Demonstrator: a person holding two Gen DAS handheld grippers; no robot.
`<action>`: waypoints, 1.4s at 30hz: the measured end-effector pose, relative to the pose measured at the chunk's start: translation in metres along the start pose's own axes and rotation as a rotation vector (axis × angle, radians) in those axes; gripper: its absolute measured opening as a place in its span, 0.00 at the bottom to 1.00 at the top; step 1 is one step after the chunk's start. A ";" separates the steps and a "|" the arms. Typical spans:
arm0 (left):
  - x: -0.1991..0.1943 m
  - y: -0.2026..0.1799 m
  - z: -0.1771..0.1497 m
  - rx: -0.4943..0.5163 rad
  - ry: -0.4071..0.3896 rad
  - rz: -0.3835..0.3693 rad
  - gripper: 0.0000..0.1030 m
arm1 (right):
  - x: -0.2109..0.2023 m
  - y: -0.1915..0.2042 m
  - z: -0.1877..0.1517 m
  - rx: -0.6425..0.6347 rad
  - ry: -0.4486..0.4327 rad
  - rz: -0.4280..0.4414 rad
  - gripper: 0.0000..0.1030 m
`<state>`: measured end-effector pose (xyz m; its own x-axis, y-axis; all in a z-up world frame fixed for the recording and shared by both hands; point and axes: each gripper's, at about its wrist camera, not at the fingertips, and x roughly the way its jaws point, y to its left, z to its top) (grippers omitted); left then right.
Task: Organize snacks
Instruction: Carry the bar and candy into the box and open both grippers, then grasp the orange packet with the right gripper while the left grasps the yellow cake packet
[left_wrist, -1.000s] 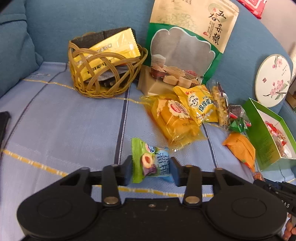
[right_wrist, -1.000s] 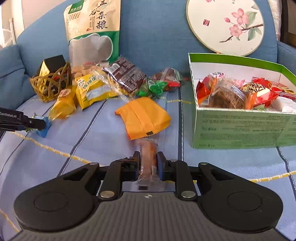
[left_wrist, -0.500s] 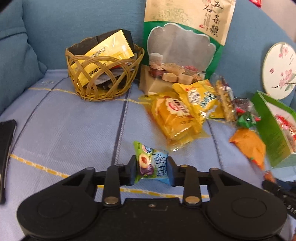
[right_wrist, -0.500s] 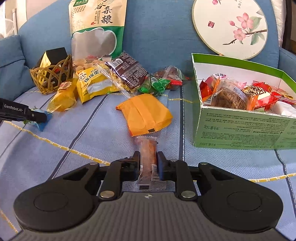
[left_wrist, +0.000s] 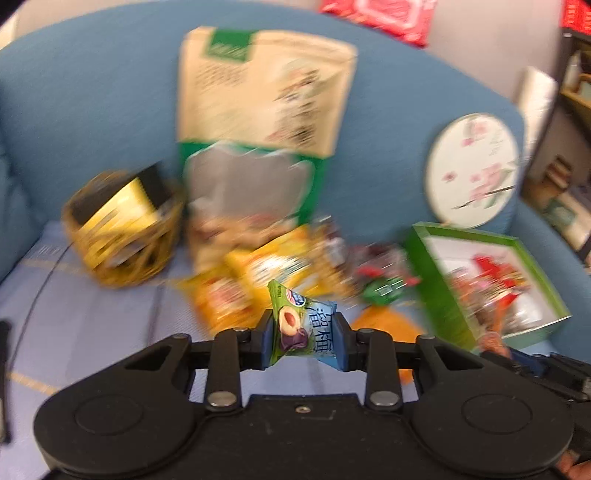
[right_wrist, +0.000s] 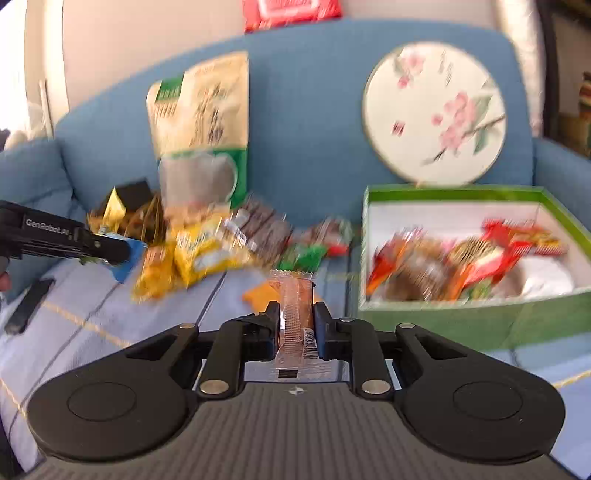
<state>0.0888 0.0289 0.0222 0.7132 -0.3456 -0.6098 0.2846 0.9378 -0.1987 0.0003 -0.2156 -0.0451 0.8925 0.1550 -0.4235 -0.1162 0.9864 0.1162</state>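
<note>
My left gripper is shut on a small green-and-blue plum candy packet, held above the sofa seat. My right gripper is shut on a slim orange snack bar in clear wrap, also lifted. A green box with several red and brown snack packets stands to the right; it also shows in the left wrist view. A wicker basket with yellow and black packets sits at the back left. Loose yellow packets and an orange packet lie between them. The left gripper also shows in the right wrist view.
A large beige-and-green pouch leans on the blue sofa back. A round floral fan stands behind the box. A dark flat object lies at the left of the seat. A red pack tops the sofa back.
Both grippers have lifted with their snacks and now sit higher above the seat. The left one has swung toward the right, bringing the green box more into its view.
</note>
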 end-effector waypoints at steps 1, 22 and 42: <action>0.002 -0.008 0.003 0.011 -0.006 -0.018 0.42 | -0.003 -0.003 0.004 0.000 -0.018 -0.008 0.33; 0.117 -0.179 0.024 0.069 0.041 -0.308 0.93 | -0.001 -0.115 0.022 0.005 -0.176 -0.279 0.54; 0.062 -0.027 -0.014 -0.127 0.014 -0.039 1.00 | -0.006 -0.050 0.008 -0.066 -0.106 -0.083 1.00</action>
<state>0.1157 -0.0176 -0.0209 0.6940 -0.3827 -0.6099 0.2284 0.9203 -0.3176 0.0039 -0.2662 -0.0414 0.9407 0.0696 -0.3319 -0.0653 0.9976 0.0241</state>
